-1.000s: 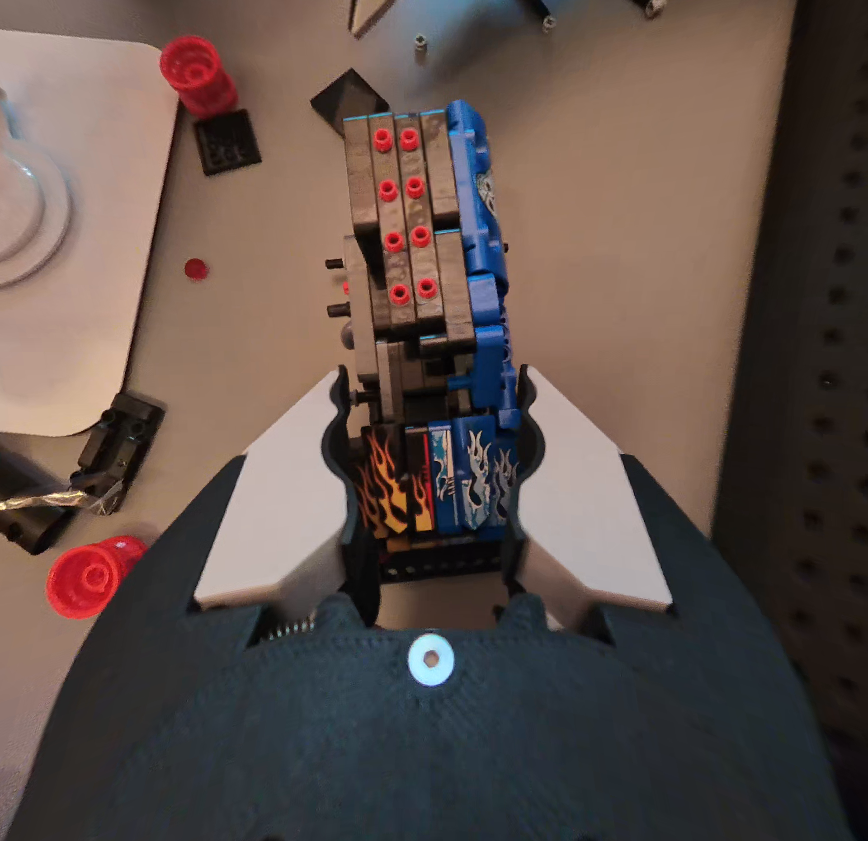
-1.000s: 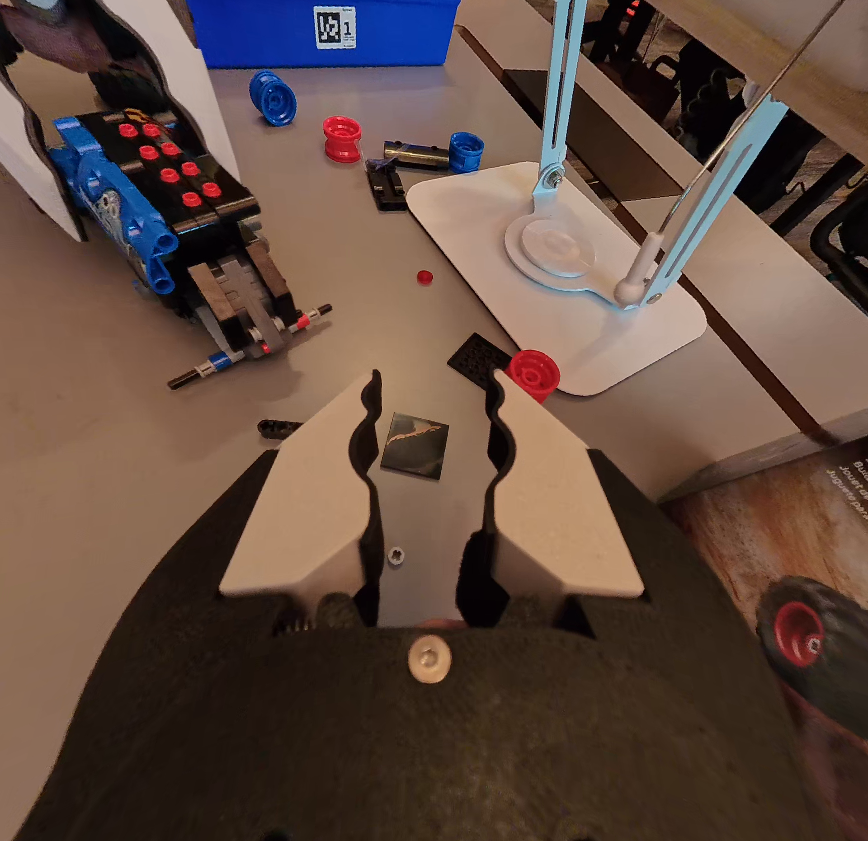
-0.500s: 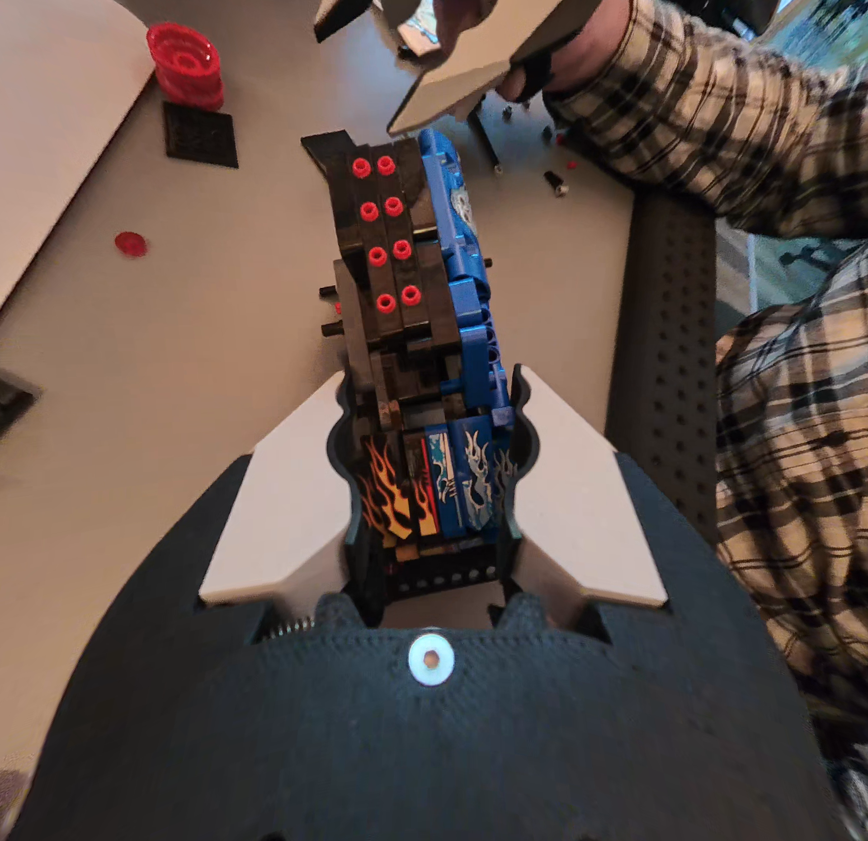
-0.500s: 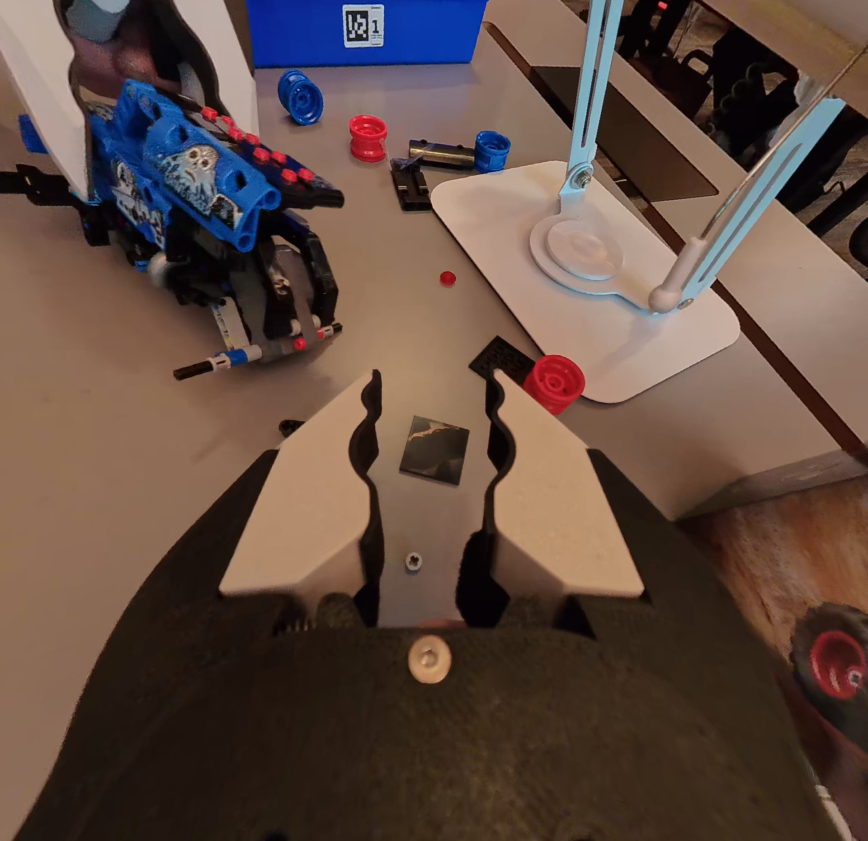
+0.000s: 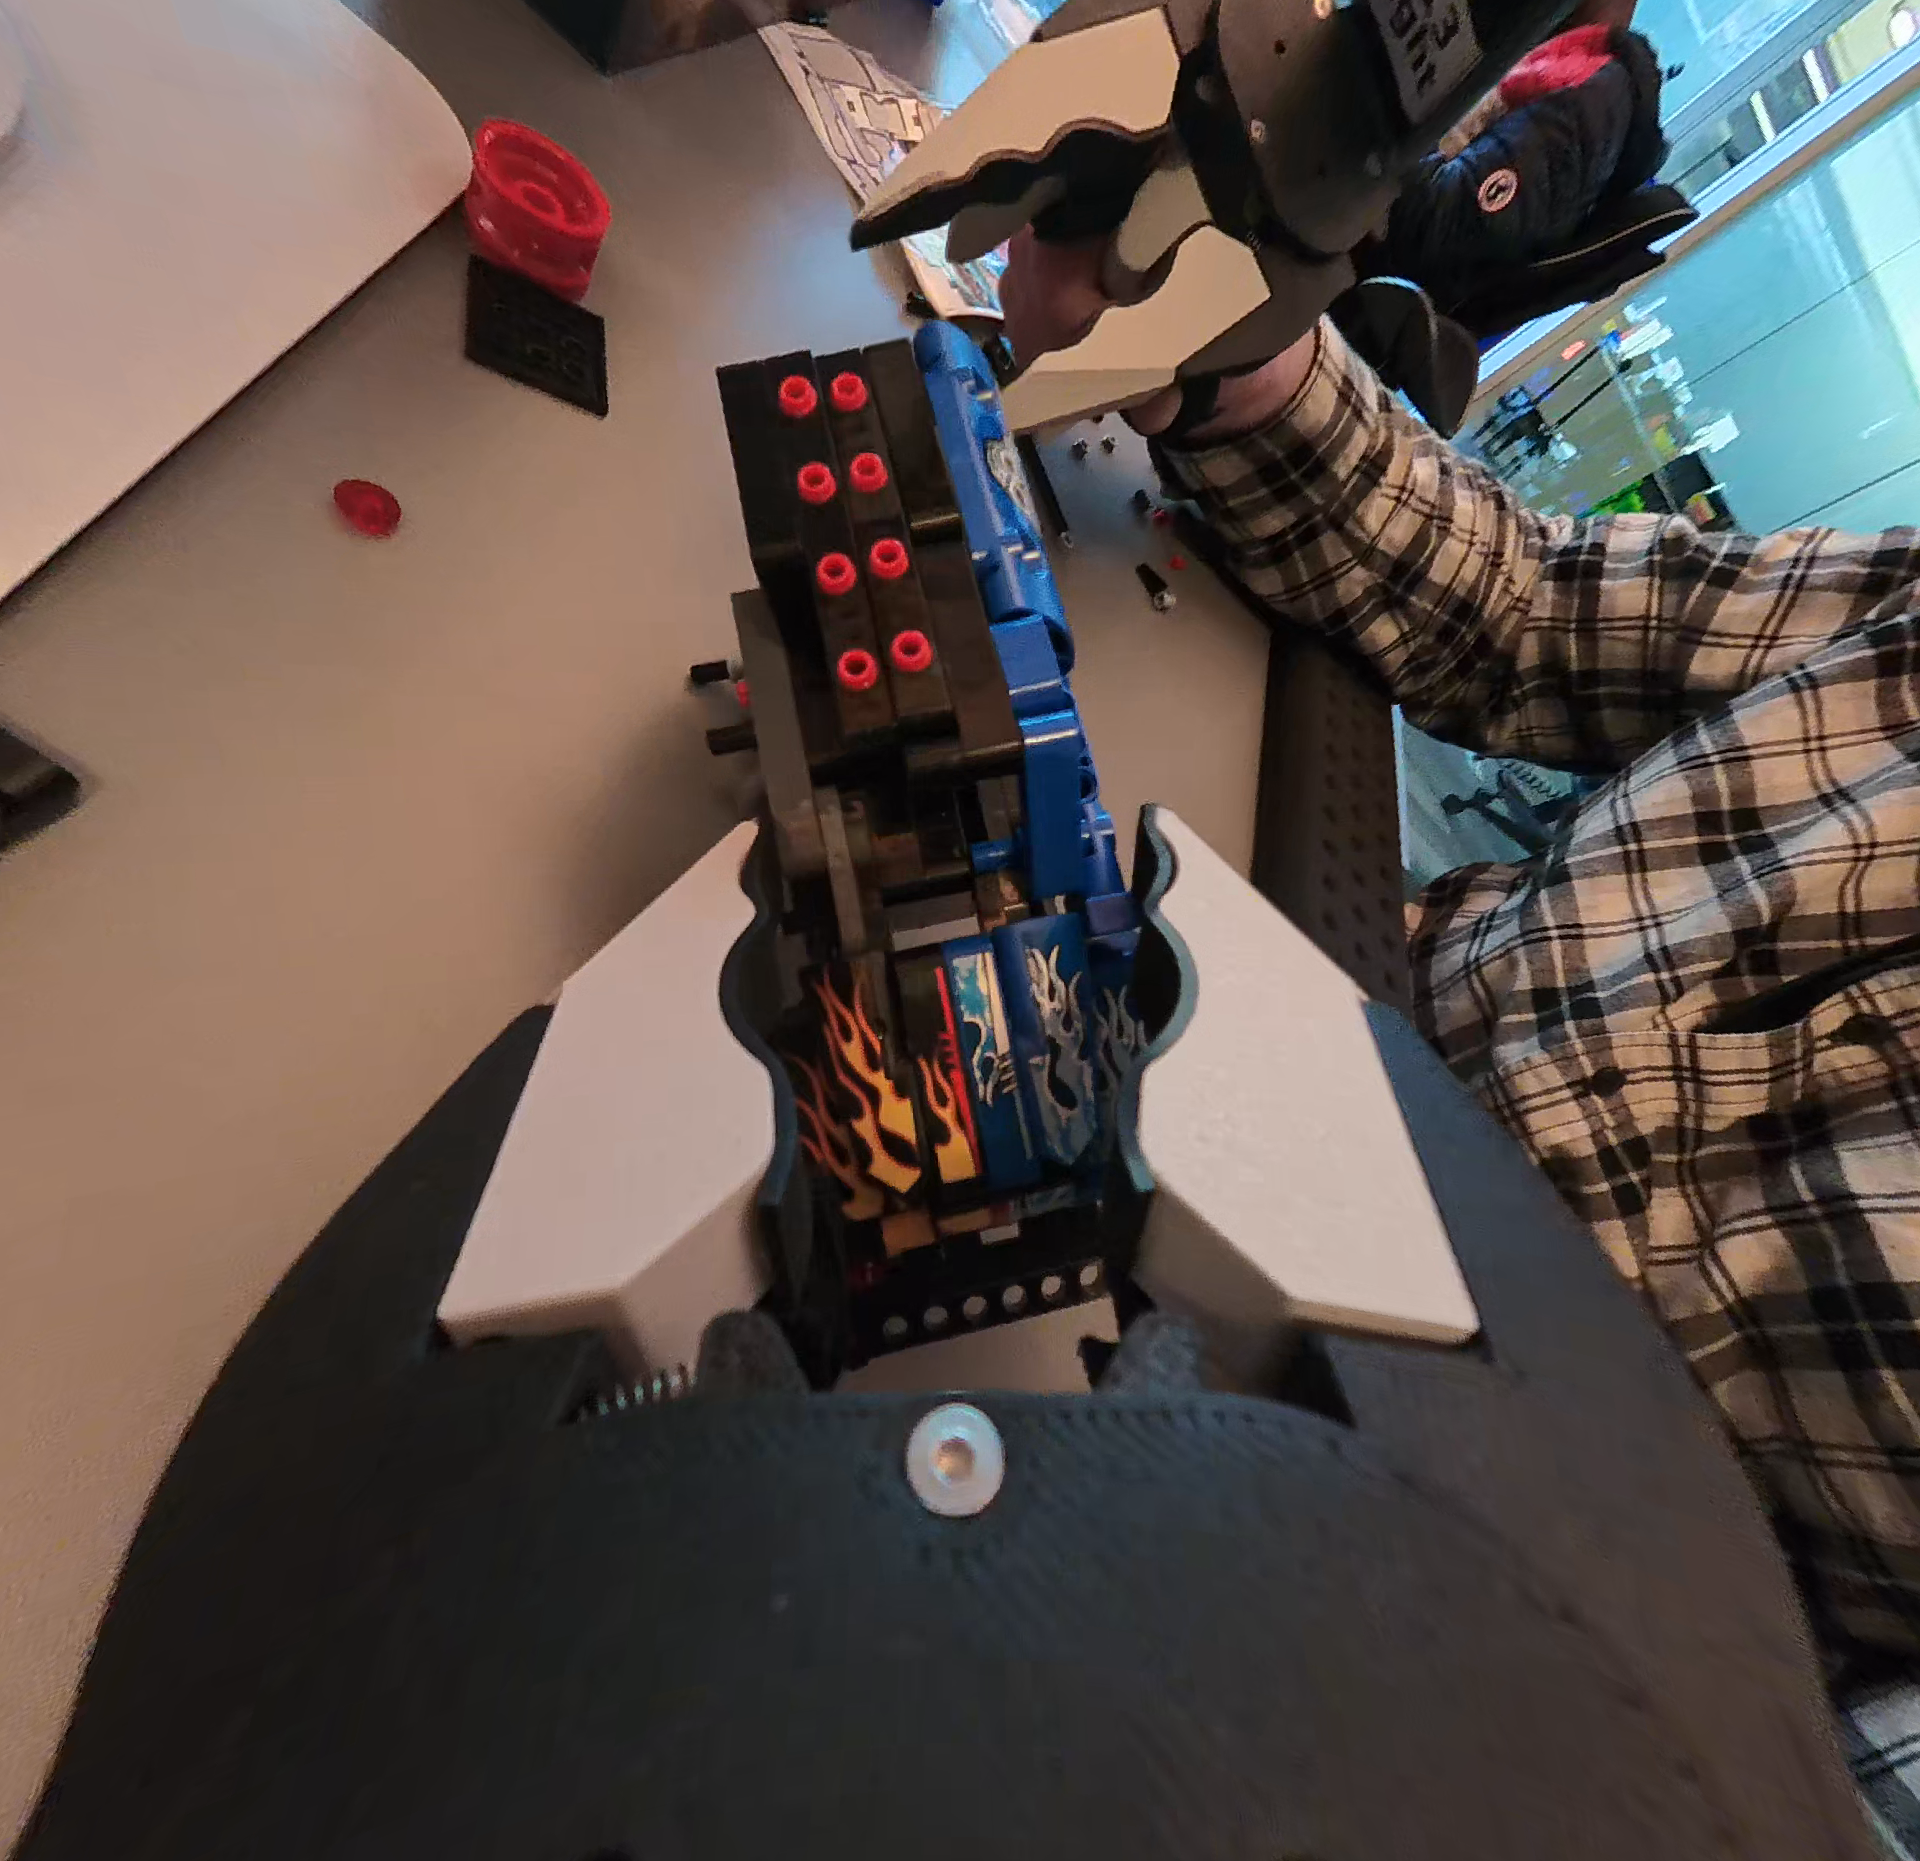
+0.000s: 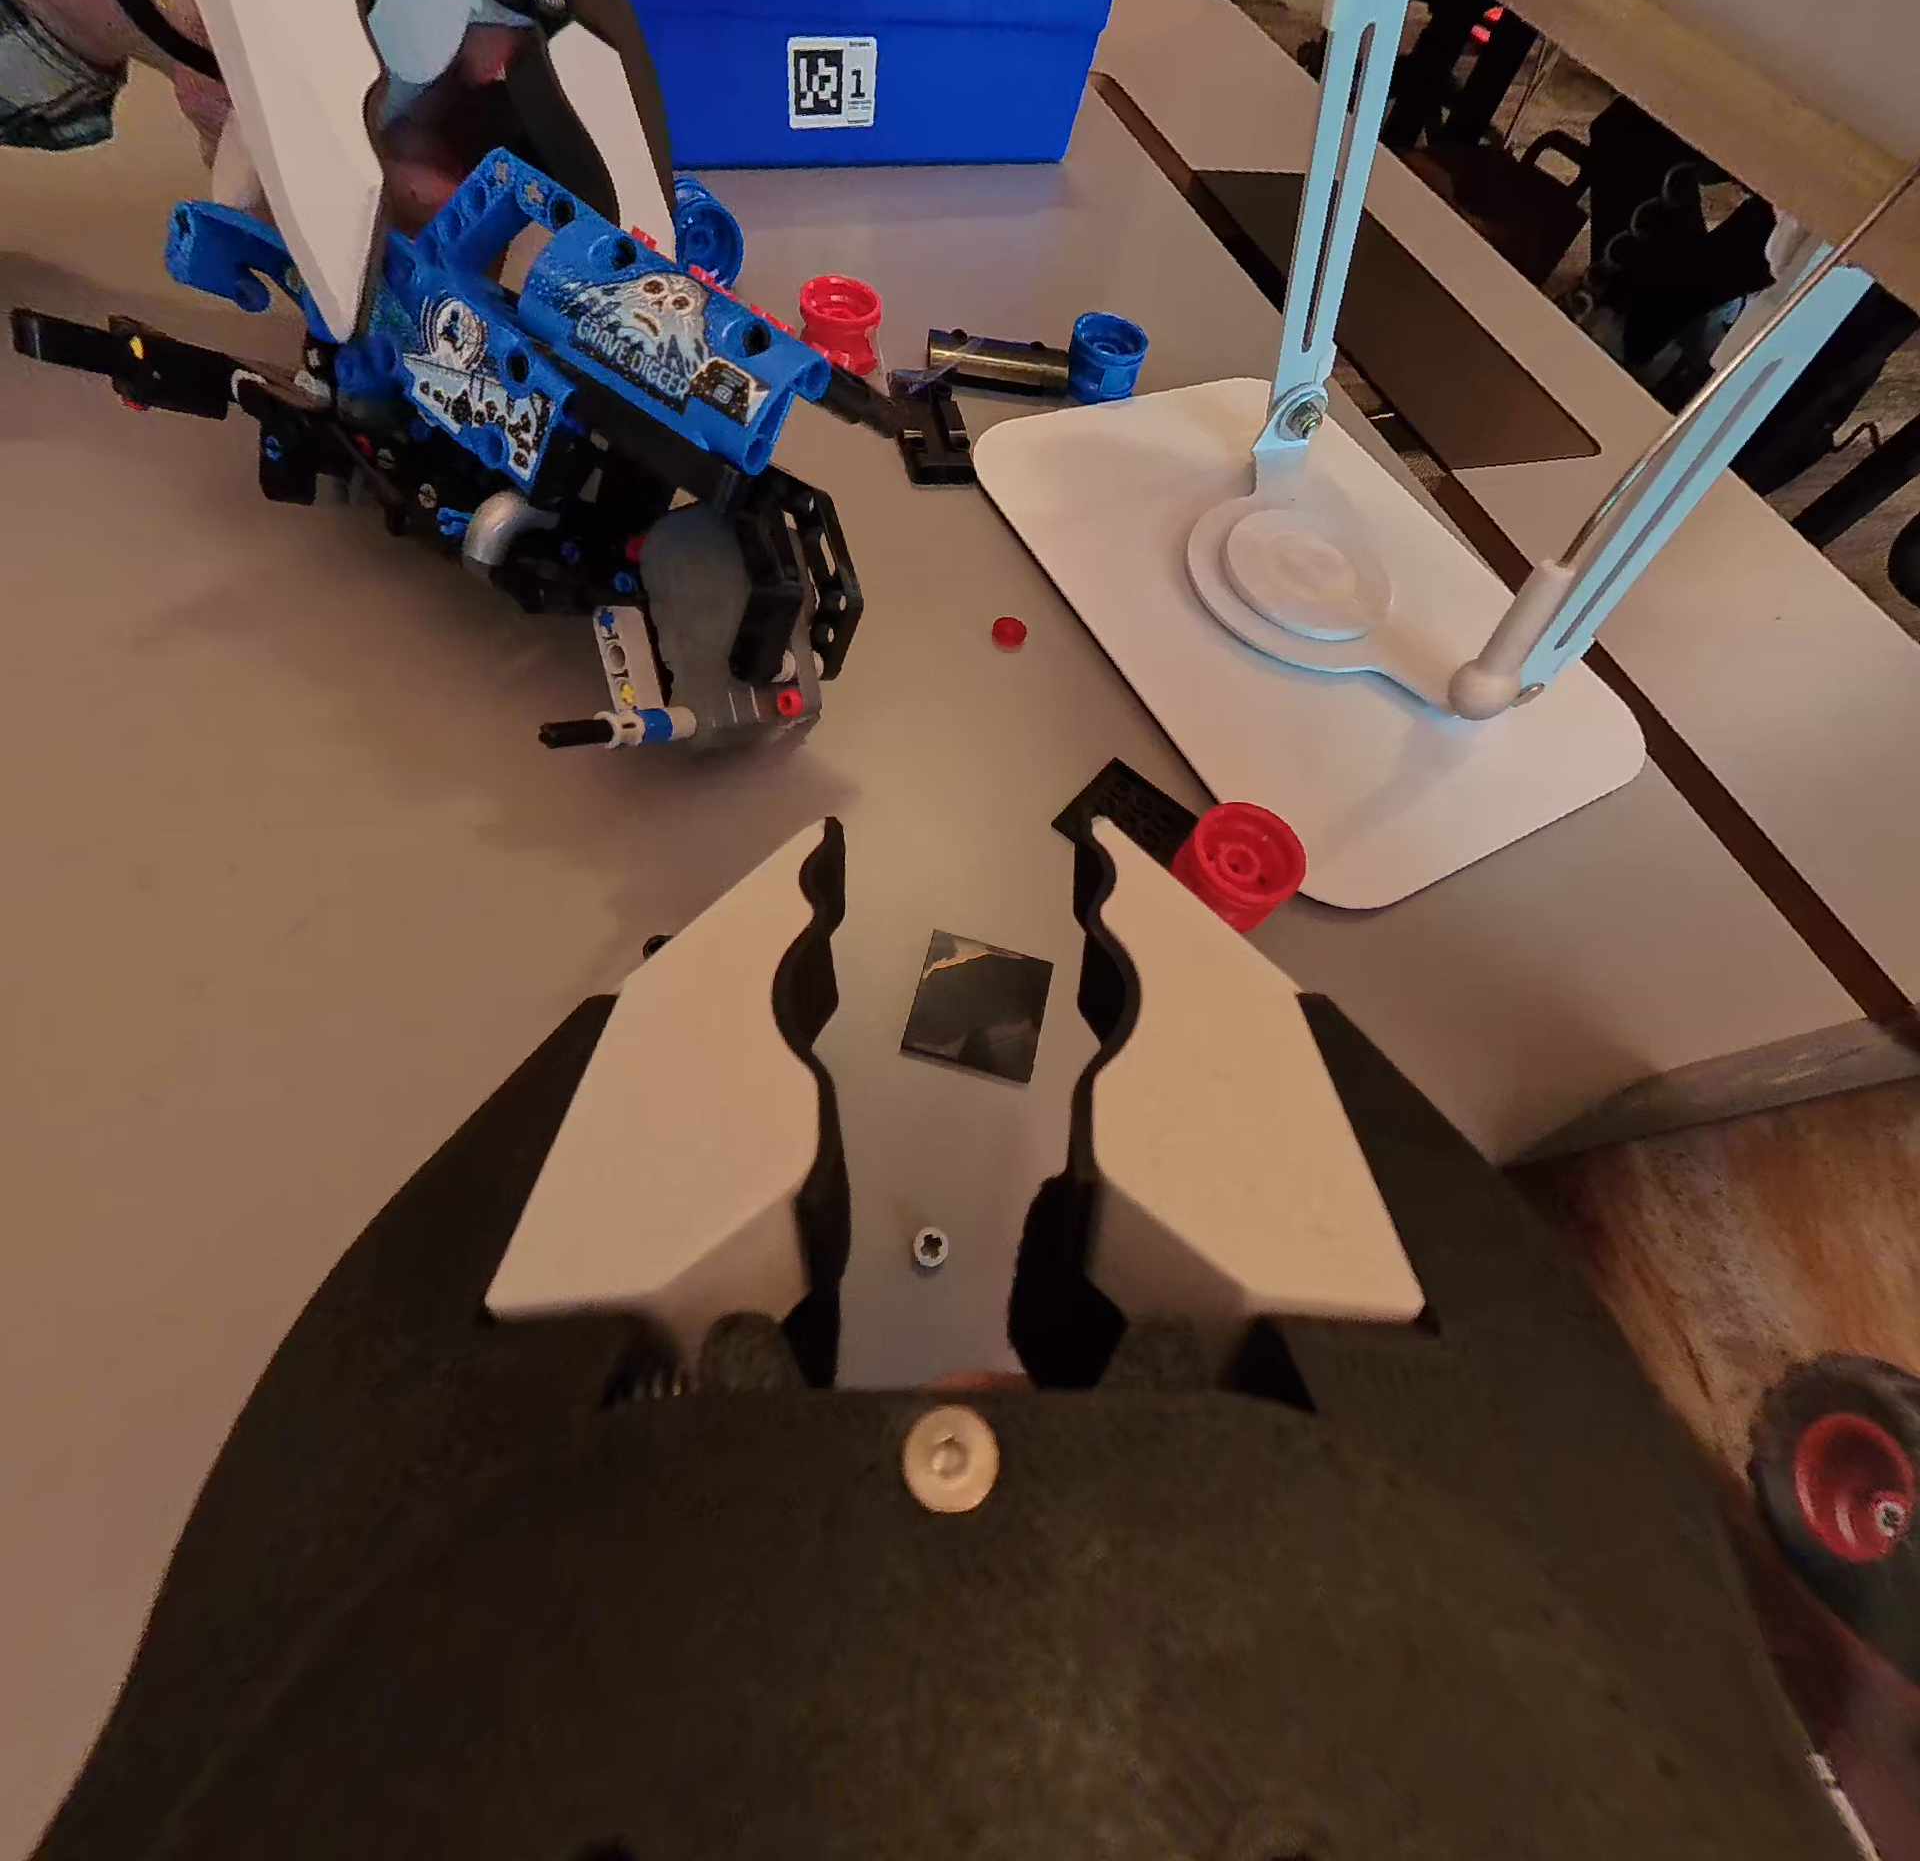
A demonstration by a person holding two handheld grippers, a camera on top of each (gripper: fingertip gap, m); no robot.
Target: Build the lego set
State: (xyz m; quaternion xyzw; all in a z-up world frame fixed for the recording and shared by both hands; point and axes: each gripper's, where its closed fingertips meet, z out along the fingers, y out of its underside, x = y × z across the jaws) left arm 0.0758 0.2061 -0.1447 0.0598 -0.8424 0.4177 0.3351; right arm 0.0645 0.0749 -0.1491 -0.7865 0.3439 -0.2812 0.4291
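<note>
My left gripper (image 5: pixel 945 876) is shut on the rear of the Lego truck model (image 5: pixel 894 606), a blue and black body with red pins and flame stickers. In the right wrist view the model (image 6: pixel 582 409) is tilted, with its front axle end on the grey table (image 6: pixel 260 876) and the left gripper (image 6: pixel 488 253) holding it from above. My right gripper (image 6: pixel 961 845) is open and empty. It hovers over a flat black square tile (image 6: pixel 977 1006) that lies on the table between its fingers. The right gripper (image 5: pixel 940 320) also shows beyond the model in the left wrist view.
A red wheel hub (image 6: pixel 1236 861) and a black studded plate (image 6: pixel 1127 803) lie just right of my right fingers, beside a white lamp base (image 6: pixel 1351 616). A small red stud (image 6: pixel 1008 630), more hubs (image 6: pixel 840 320) and a blue bin (image 6: pixel 862 45) sit farther back. A plaid sleeve (image 5: pixel 1558 616) is at the right. The tips of one gripper are about 15 cm away from the tips of the other.
The left gripper has rolled and tipped the model, so its blue side now faces the right wrist camera and its front end rests on the table. The right gripper has stayed over the black tile.
</note>
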